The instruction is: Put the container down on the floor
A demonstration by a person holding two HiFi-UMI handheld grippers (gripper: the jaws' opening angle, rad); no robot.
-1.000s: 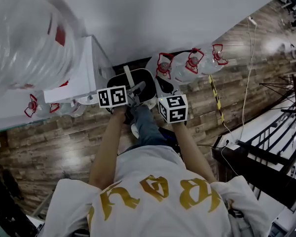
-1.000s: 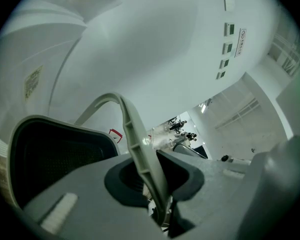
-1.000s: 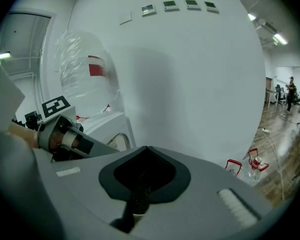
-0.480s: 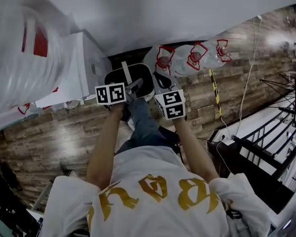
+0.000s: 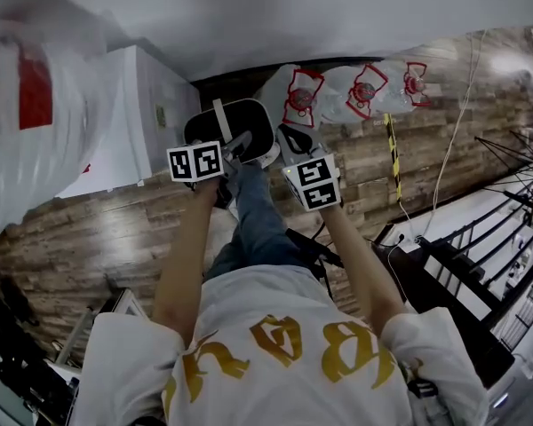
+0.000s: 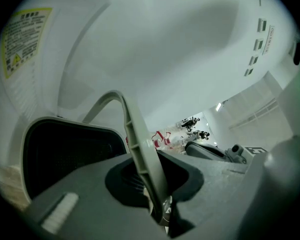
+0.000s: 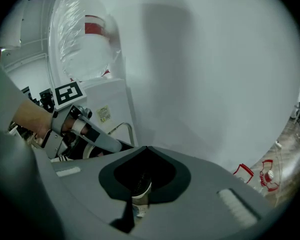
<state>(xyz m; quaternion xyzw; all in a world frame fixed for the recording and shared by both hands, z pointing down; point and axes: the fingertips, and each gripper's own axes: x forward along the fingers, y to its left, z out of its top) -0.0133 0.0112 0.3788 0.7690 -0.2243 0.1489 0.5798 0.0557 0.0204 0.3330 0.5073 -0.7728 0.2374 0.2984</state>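
Observation:
In the head view, a white container [image 5: 242, 130] with a dark inside hangs over the wooden floor [image 5: 115, 229], close to the white wall. Its grey bail handle [image 6: 140, 149] runs between the jaws of my left gripper [image 5: 224, 152], which is shut on it. My right gripper [image 5: 289, 142] sits just off the container's right edge. In the right gripper view its fingertips [image 7: 138, 196] stand together with nothing showing between them. That view also shows the left gripper [image 7: 75, 126] and the handle [image 7: 124, 129] to the left.
A white water dispenser [image 5: 138, 105] stands left of the container, with a wrapped, red-labelled bottle [image 5: 27, 105] on top. Several water bottles with red handles [image 5: 360, 91] lie along the wall at right. A black railing [image 5: 480, 264], cables and yellow-black tape [image 5: 393, 158] are at right. My leg [image 5: 253, 211] reaches under the container.
The container and both grippers have shifted slightly left and toward the wall, still together. The head view has swung, so the dispenser and the bottles sit differently in the picture.

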